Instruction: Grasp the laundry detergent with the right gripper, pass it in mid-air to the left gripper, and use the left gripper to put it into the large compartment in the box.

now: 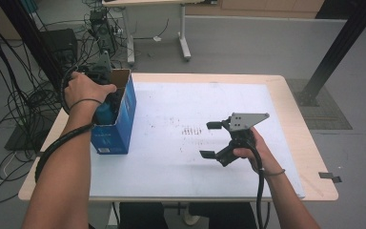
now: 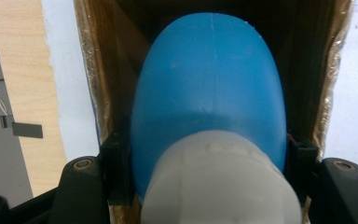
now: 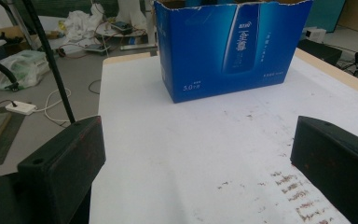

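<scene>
An open blue cardboard box (image 1: 118, 130) stands at the table's left side; the right gripper view shows its printed side (image 3: 228, 46). Inside it is a blue bottle (image 2: 209, 84) with a white cap (image 2: 219, 182). My left gripper (image 2: 209, 158) reaches down into the box, shut on the bottle just below the cap, with one pad on each side. In the high view a hand (image 1: 83, 88) covers that gripper at the box's top. My right gripper (image 1: 210, 140) hovers open over the white sheet (image 1: 171, 157), right of centre, with nothing between its fingers (image 3: 60, 163).
The white sheet covers most of the wooden table (image 1: 310, 157) and carries brown smudges (image 1: 189, 130) near its middle. Cables (image 1: 9, 105) and black equipment lie on the floor to the left. Another table's leg (image 1: 185, 43) stands behind. A black post (image 1: 338, 47) rises at the right.
</scene>
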`<state>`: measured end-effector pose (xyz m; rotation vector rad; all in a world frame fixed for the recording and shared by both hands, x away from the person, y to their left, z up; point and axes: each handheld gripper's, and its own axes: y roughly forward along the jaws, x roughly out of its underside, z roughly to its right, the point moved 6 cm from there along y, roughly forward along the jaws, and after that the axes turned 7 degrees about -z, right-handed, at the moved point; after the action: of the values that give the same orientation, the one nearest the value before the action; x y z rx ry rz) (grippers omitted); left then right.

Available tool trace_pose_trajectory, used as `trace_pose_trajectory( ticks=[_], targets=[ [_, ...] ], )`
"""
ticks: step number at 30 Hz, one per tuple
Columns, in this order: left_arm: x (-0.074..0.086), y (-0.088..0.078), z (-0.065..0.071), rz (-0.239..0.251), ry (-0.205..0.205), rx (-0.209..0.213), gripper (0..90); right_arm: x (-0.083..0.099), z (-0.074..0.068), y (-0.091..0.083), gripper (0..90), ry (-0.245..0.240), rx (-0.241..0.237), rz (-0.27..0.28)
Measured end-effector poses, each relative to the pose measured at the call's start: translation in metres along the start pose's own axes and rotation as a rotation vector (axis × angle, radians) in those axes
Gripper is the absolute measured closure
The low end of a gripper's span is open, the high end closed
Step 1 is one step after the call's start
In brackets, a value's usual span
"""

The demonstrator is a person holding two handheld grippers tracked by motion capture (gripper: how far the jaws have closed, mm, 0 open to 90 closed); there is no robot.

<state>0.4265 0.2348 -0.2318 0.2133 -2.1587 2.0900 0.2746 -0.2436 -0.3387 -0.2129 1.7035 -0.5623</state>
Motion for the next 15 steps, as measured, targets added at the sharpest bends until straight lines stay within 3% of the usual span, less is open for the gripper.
trace_pose_trajectory(
  ticks=[15],
  targets=[
    [-0.001, 0.015, 0.008, -0.010, 0.006, -0.024, 37.7, 0.002, 0.000, 0.001, 3.1, 0.007, -0.003, -0.002]
  ],
)
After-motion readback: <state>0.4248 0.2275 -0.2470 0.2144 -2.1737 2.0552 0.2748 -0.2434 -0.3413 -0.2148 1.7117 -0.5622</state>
